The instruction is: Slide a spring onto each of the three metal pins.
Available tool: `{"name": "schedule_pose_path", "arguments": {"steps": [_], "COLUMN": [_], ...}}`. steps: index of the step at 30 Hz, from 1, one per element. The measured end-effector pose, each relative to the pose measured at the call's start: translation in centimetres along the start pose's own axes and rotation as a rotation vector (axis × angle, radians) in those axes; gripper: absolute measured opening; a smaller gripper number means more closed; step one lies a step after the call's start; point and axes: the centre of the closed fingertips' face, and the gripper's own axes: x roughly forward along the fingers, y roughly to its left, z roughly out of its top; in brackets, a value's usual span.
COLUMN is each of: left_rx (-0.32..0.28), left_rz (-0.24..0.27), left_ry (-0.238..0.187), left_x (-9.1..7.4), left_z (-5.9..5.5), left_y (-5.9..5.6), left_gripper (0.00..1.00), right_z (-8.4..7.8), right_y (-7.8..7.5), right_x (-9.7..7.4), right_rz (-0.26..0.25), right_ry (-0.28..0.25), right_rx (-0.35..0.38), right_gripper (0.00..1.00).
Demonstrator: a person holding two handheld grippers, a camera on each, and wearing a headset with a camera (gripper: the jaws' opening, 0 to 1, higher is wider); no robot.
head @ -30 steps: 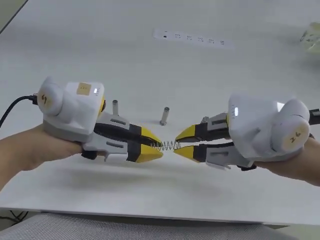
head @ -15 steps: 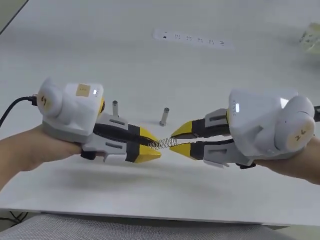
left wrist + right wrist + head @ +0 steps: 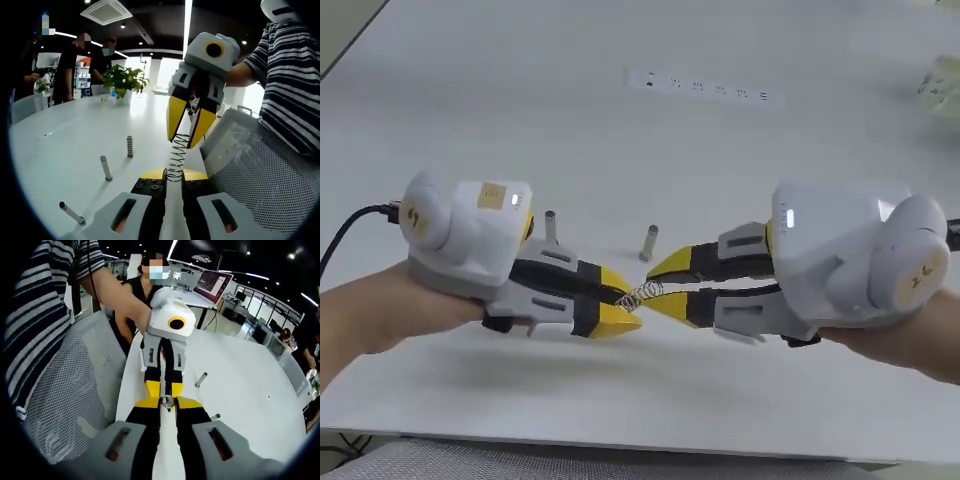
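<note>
Since a second ago the right gripper (image 3: 648,286) has been brought in toward the left gripper (image 3: 632,305). Its jaws, then nearly together, have been parted, so less of the spring (image 3: 645,293) is left bare between the two sets of yellow tips. The spring is held off the table (image 3: 620,130). One end is pinched in the closed left jaws and the other lies between the parted right jaws; whether those pads yet touch the coils cannot be settled. The spring is judged light, thin-wired and very compliant. It would bow if pushed from its ends and could shoot away if squeezed hard across the coils. It is therefore best taken lightly near one end, with the far end left free for a pin. More of the pins is given by the left gripper view than by the head view. From that gripper's own tips, a first pin (image 3: 129,146) already wearing a coil stands at 10 o'clock. A second pin (image 3: 105,168), bare, is at 9 o'clock and a third pin (image 3: 71,213), also bare, at 8 o'clock. In the right gripper view the spring is seen end-on as a small ring, so its open bore can be checked there.
</note>
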Motion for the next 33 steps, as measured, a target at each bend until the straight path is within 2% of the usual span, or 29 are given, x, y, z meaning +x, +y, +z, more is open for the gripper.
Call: {"name": "schedule_pose_path", "arguments": {"steps": [2,7,17,27,33], "left_rx": [-0.001,0.0,0.0,-0.004,-0.008], "left_rz": [-0.002,-0.01,-0.009,-0.008,-0.004], "left_ry": [-0.005,-0.012,-0.007,-0.027,-0.021], "left_x": [0.0,0.4,0.3,0.4,0.3], "left_z": [0.1,0.5,0.4,1.0,0.8], "left_y": [-0.1,-0.4,-0.5,-0.5,-0.6], "left_gripper": [0.08,0.08,0.08,0.09,0.1], "right_z": [0.6,1.6,1.8,2.2,2.2], "right_y": [-0.1,-0.2,-0.1,-0.4,-0.3], "right_x": [0.0,0.4,0.4,0.5,0.7], "right_rz": [-0.007,-0.012,-0.014,-0.024,-0.02], "right_ry": [-0.033,-0.075,-0.114,-0.116,-0.11], "right_rx": [0.027,0.044,0.056,0.041,0.037], "right_gripper": [0.12,0.12,0.12,0.12,0.12]}}
